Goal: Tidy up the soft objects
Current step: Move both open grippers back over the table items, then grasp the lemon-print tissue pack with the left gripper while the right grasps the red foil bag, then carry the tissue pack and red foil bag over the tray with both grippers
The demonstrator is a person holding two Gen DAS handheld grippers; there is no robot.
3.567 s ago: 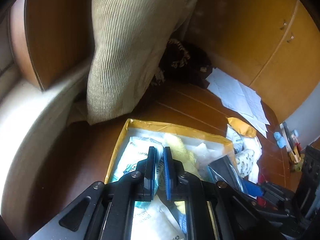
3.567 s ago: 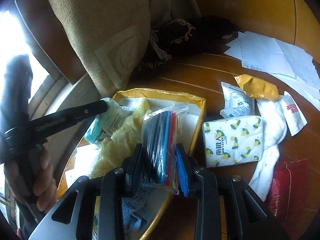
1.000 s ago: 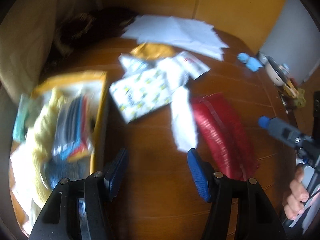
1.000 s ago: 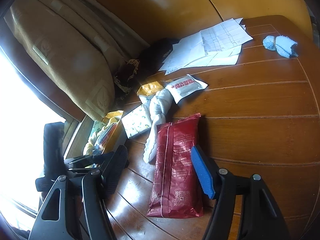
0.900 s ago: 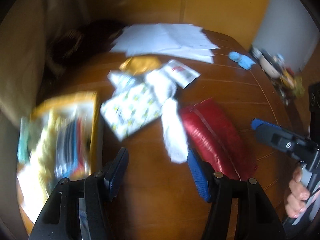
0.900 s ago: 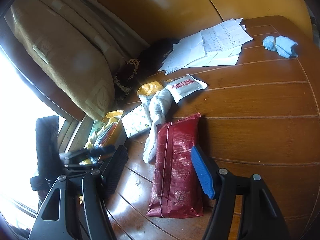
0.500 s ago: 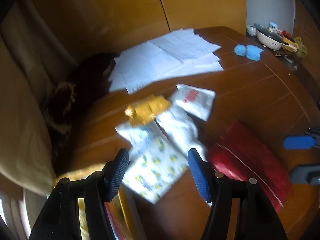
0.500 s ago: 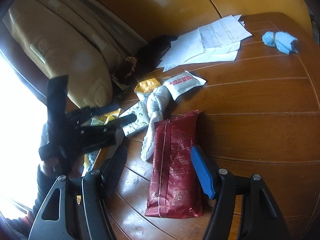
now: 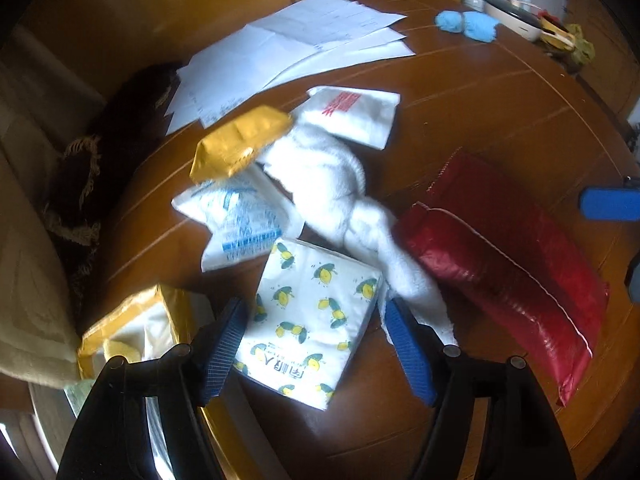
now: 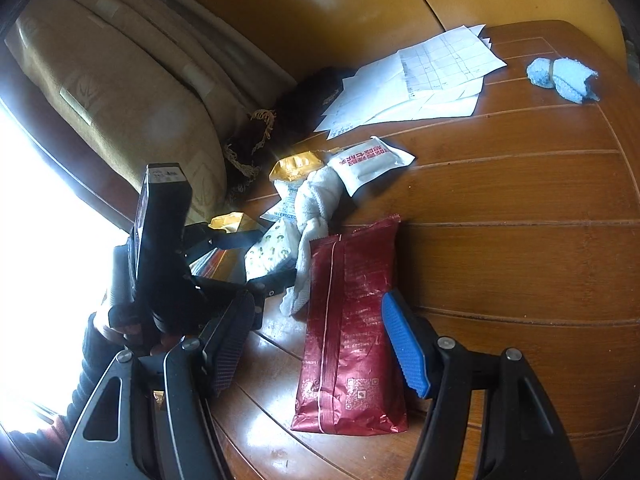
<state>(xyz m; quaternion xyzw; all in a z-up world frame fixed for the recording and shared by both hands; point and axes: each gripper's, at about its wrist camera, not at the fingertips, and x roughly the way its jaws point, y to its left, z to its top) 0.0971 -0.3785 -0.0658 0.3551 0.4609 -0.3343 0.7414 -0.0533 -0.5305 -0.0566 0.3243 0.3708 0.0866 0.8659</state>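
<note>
Sorting is partway: the yellow box [image 9: 176, 312] holds some things — beside it wait the tissue pack [image 9: 312, 320], white towel [image 9: 328, 172] and red pouch [image 10: 352, 320]. Left gripper [image 9: 314, 334] opening astride the pack, unpinched; right gripper [image 10: 320, 340] spread, empty.

Both handheld tools share one build: glossy black angular arms with triangular cut-outs and round silver screw heads at the joints. The left gripper [image 9: 314, 344], seen above the wooden table [image 9: 480, 120], carries ribbed blue pads [image 9: 408, 354] on its fingers. The right gripper [image 10: 320, 344] has the same blue ribbed pad on one finger and a darker-looking one on the other. Beside the table's left edge, a dark ribbed sleeve [image 10: 90, 360] covers the person's forearm.
</note>
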